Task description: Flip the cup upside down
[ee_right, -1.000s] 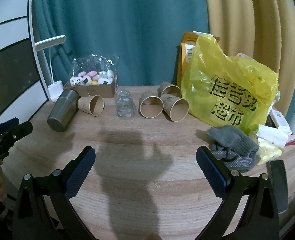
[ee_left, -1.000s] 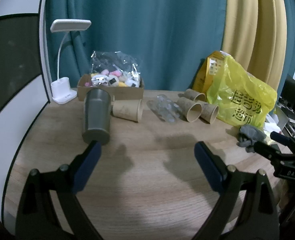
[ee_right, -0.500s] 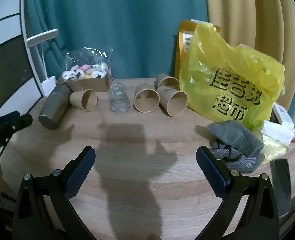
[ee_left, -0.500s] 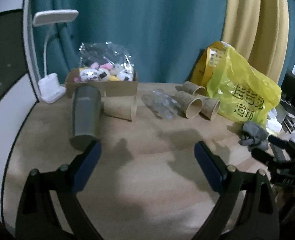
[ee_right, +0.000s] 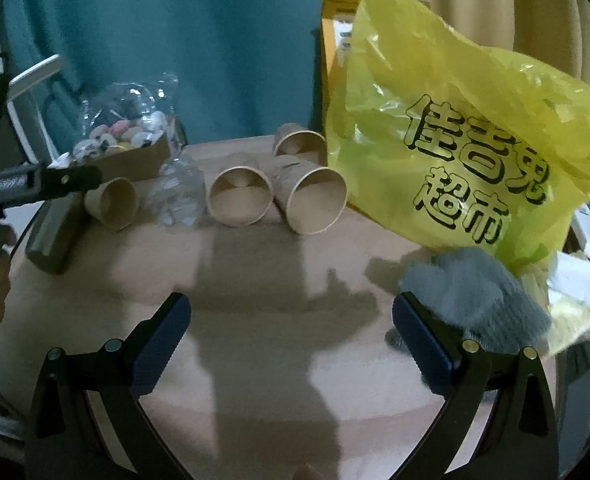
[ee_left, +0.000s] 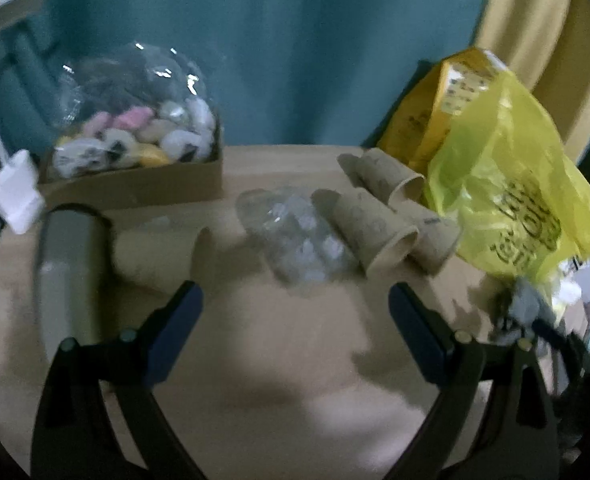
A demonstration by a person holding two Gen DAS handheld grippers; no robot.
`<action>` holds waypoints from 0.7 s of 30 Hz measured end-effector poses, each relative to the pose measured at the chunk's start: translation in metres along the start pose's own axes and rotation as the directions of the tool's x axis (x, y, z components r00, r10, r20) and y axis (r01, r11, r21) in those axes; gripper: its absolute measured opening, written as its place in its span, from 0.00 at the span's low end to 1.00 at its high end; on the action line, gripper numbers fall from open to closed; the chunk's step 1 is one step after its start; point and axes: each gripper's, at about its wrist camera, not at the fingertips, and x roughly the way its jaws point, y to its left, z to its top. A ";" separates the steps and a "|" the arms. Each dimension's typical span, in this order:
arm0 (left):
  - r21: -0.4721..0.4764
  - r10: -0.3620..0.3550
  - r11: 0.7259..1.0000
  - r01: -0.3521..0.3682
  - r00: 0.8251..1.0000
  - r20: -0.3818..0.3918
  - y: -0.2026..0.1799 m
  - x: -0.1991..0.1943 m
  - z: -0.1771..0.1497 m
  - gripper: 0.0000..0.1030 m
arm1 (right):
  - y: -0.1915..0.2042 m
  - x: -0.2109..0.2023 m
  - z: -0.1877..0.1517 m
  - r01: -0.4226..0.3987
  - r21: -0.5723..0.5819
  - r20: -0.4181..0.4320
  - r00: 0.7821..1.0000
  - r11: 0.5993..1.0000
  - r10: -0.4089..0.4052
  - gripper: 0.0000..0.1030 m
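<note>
Your left gripper is spread wide and empty above the wooden table; your right gripper is likewise released, holding nothing. The grey metal cup lies on its side at far left, just beside a paper cup. Three more paper cups lie left of the yellow bag.

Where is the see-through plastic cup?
The clear plastic cup lies on its side at the back of the table, between a small paper cup and a bigger paper cup.
</note>
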 end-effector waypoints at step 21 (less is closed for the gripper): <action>-0.014 0.113 0.993 -0.119 0.974 -0.196 -0.011 0.129 0.035 0.68 | -0.048 0.041 0.010 -0.036 0.098 -0.007 0.999 0.995 0.037 1.00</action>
